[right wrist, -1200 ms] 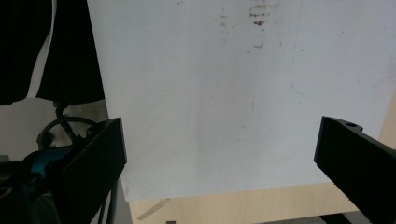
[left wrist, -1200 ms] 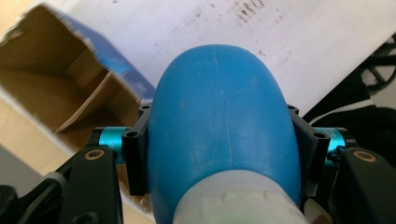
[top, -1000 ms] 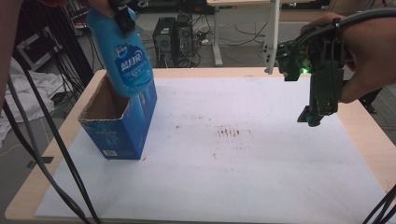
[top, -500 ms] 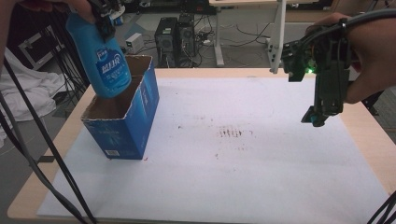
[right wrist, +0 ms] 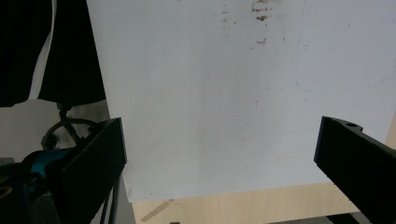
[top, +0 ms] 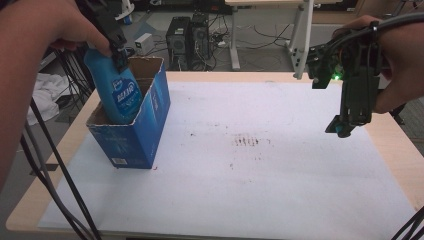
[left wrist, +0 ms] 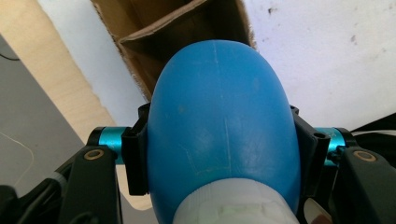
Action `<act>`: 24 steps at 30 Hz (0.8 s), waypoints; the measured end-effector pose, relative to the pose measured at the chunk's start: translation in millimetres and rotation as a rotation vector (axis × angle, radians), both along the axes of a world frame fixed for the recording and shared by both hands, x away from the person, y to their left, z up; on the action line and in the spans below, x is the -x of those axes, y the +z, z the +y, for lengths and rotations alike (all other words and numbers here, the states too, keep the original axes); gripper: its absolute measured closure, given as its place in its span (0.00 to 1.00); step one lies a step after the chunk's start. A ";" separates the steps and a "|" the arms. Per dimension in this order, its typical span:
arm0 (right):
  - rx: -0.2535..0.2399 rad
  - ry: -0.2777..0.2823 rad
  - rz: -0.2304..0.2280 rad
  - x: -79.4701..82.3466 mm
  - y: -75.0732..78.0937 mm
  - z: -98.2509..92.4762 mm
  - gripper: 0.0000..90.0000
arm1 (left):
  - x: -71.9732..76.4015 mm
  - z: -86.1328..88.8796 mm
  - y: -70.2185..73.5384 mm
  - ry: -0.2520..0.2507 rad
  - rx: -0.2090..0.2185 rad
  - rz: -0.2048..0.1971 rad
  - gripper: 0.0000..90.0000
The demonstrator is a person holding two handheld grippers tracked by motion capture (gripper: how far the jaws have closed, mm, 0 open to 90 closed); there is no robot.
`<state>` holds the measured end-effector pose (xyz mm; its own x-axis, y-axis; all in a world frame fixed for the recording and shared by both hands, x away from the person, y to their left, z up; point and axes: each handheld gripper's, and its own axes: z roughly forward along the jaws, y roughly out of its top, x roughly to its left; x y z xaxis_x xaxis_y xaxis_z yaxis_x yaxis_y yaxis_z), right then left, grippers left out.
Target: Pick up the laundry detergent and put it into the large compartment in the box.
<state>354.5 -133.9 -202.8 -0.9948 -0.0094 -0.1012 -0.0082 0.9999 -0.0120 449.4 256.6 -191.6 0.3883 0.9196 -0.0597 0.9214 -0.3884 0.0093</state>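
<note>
A blue plastic bottle [top: 119, 95] with a white label is tilted, its lower end inside the open blue cardboard box [top: 135, 135] at the table's left. My left gripper [top: 116, 46] is shut on the bottle near its neck; in the left gripper view the bottle's rounded body [left wrist: 224, 135] sits between both jaws above the box's brown inside [left wrist: 177, 32]. My right gripper [top: 345, 125] hangs open above the white sheet [top: 260, 170] at the right, pointing down. Its jaws stand wide apart over the bare sheet [right wrist: 210, 102] in the right gripper view.
Reddish-brown stains [top: 250, 142] mark the sheet's middle. The wooden table edge [top: 395, 140] shows right of the sheet. Black cables [top: 55, 165] trail down at the left. A computer tower [top: 189, 35] and desk legs [top: 300, 35] stand on the floor behind.
My left gripper has moved the bottle left and down, from over the box's right wall to inside its opening. The right gripper has stayed almost still.
</note>
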 end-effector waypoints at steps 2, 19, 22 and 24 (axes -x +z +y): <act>0.000 0.005 0.002 -0.7 -1.0 0.2 0.01 | -1.0 -0.2 -9.1 -0.009 0.006 0.001 0.42; 0.001 0.005 0.004 -3.1 -3.9 2.7 0.01 | -2.6 -10.3 -65.2 -0.201 -0.021 0.039 0.42; 0.003 0.002 0.004 -2.8 -4.4 3.1 0.01 | -1.0 -11.2 -69.6 -0.248 -0.027 0.035 0.42; 0.003 0.004 0.004 -3.0 -5.0 3.5 0.01 | 0.1 -10.2 -72.9 -0.273 -0.032 0.037 0.42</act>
